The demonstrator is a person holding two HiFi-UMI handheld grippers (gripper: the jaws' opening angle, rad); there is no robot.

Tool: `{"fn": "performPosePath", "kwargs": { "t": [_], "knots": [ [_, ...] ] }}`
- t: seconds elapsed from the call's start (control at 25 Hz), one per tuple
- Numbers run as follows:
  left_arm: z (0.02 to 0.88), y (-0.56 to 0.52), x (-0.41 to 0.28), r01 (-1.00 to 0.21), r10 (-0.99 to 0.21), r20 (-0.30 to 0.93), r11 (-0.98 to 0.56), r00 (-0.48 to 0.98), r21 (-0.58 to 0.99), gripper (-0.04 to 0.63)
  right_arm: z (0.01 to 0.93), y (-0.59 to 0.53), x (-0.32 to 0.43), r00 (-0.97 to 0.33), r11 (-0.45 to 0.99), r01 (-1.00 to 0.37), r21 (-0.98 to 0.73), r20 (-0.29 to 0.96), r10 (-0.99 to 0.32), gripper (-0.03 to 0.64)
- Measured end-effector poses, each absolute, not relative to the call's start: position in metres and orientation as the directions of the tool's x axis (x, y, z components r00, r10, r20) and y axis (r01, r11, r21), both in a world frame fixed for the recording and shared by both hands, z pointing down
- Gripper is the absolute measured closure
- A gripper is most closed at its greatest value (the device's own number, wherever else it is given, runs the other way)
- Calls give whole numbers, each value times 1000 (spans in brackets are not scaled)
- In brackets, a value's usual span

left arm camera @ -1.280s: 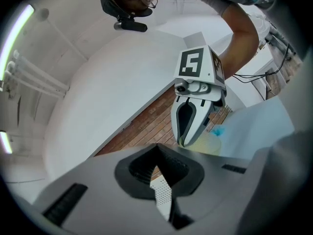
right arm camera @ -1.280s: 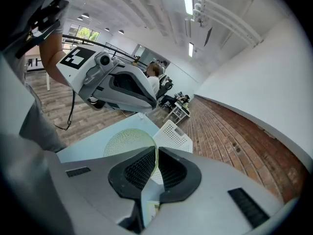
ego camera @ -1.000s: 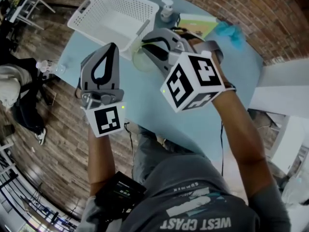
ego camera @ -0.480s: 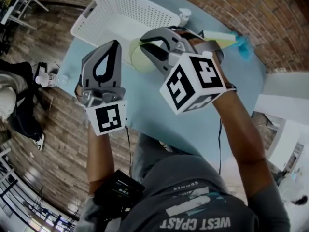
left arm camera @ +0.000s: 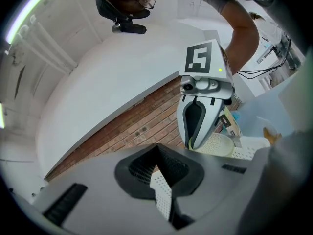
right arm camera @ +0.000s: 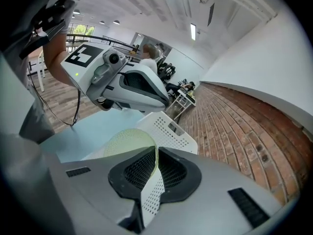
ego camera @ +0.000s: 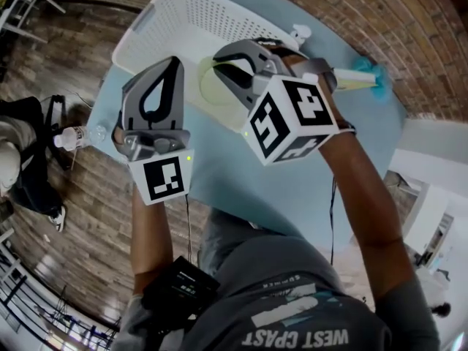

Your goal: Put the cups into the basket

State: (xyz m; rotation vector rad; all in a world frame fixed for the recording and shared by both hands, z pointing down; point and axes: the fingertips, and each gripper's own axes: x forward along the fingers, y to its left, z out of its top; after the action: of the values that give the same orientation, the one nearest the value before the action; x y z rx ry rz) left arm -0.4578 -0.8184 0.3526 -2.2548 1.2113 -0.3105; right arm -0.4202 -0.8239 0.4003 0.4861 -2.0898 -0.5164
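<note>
One cup [ego camera: 210,93] hangs pinched by its rim in the right gripper's [ego camera: 219,58] jaws, ready for dropping; basket [ego camera: 183,20] lies just ahead and below; left gripper [ego camera: 173,64] stays aside, jaws together, empty.

Basket [ego camera: 179,20] on table [ego camera: 241,189], cup [ego camera: 210,88] at its rim

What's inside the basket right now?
The visible part of the basket looks bare; the cup in the right gripper covers its near side.
</note>
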Motion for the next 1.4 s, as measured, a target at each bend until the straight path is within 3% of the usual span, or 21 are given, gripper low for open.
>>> {"fn": "performPosePath", "kwargs": {
  "t": [1.4],
  "knots": [
    [413, -901, -480, -690, -842, 34, -463, 538, -557, 595, 575, -915, -443, -430, 962, -86, 259, 861, -270, 584]
  ]
}}
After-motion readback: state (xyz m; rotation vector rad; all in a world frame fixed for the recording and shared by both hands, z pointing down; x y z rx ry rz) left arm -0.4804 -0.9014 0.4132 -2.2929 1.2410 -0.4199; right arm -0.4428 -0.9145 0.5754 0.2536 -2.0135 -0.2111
